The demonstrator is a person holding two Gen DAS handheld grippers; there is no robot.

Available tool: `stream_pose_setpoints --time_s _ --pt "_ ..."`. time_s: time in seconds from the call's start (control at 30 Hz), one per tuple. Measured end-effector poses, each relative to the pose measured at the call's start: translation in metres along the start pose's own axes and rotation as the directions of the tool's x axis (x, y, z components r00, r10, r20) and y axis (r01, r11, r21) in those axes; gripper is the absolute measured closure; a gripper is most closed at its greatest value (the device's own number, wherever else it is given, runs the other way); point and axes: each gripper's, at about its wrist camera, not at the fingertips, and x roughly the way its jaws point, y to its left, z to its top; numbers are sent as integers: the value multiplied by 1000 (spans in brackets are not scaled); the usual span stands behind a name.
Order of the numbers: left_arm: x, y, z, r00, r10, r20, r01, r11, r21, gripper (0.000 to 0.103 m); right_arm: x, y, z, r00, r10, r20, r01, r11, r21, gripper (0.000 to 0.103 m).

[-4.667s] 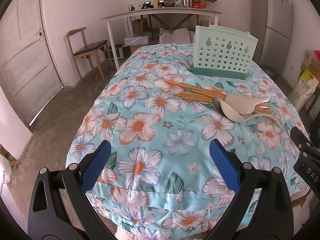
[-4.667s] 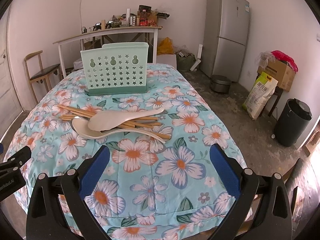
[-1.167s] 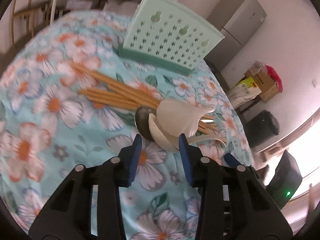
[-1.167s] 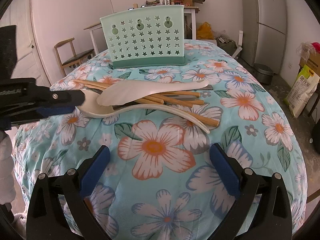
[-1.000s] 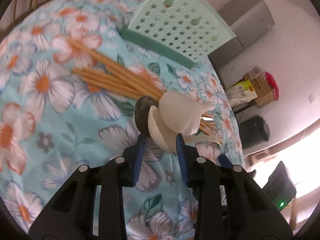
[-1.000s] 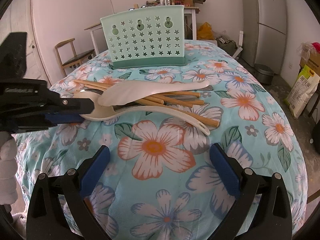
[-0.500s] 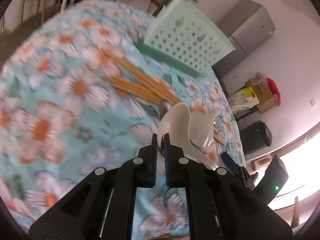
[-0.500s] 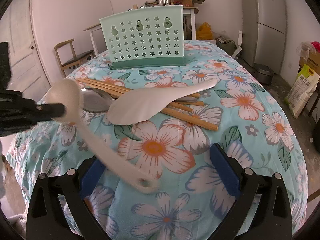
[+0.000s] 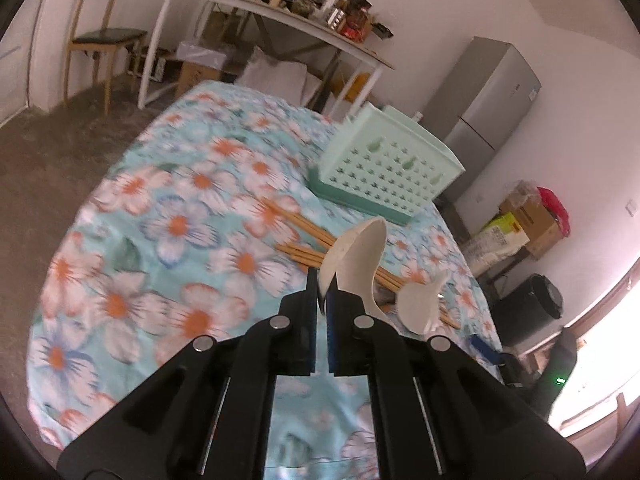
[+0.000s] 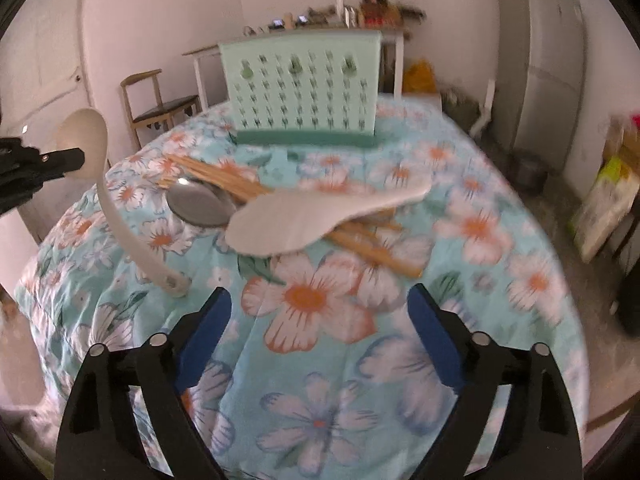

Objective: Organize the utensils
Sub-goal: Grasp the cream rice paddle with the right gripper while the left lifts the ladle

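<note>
My left gripper (image 9: pixel 322 300) is shut on the bowl rim of a white ladle (image 9: pixel 356 260) and holds it above the floral tablecloth; in the right wrist view the ladle (image 10: pixel 120 216) hangs from it at the left, handle down. On the cloth lie a white rice paddle (image 10: pixel 320 212), a metal spoon (image 10: pixel 200 204) and several wooden chopsticks (image 10: pixel 360 248). The mint utensil holder (image 10: pixel 300 92) stands upright behind them, also in the left wrist view (image 9: pixel 384 172). My right gripper (image 10: pixel 320 328) is open and empty over the near cloth.
The round table (image 10: pixel 320 400) drops off at its near and side edges. A wooden chair (image 10: pixel 160 104) and a white desk (image 9: pixel 260 4) stand at the back. A grey fridge (image 10: pixel 536 60), a black bin (image 9: pixel 536 300) and boxes stand to the right.
My left gripper closed on the ladle's bowl and lifted it off the pile up and to the left. The rice paddle slid down onto the chopsticks. My right gripper moved slightly closer.
</note>
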Motion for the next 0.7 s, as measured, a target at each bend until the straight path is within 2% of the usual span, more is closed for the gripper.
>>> stream_pose_setpoints --time_s 0.2,0.33,0.4,0.53,0.7 --pt "-14 23 3 998 31 47 -30 999 -34 100 -2 6 12 999 -44 17 46 992 -117 33" --pt "-20 36 4 996 57 68 -53 997 -51 100 -3 19 18 1000 -3 14 4 992 -127 41" --pt "-22 42 4 995 71 75 -66 996 -59 100 -4 35 20 1000 -7 31 13 981 -193 41" --pt "-23 52 4 995 73 73 -67 994 -84 100 -1 64 18 992 -97 83 122 916 -382 45" --pt "-22 63 3 995 71 73 -63 993 -102 100 3 69 5 973 -202 115 232 802 -550 47"
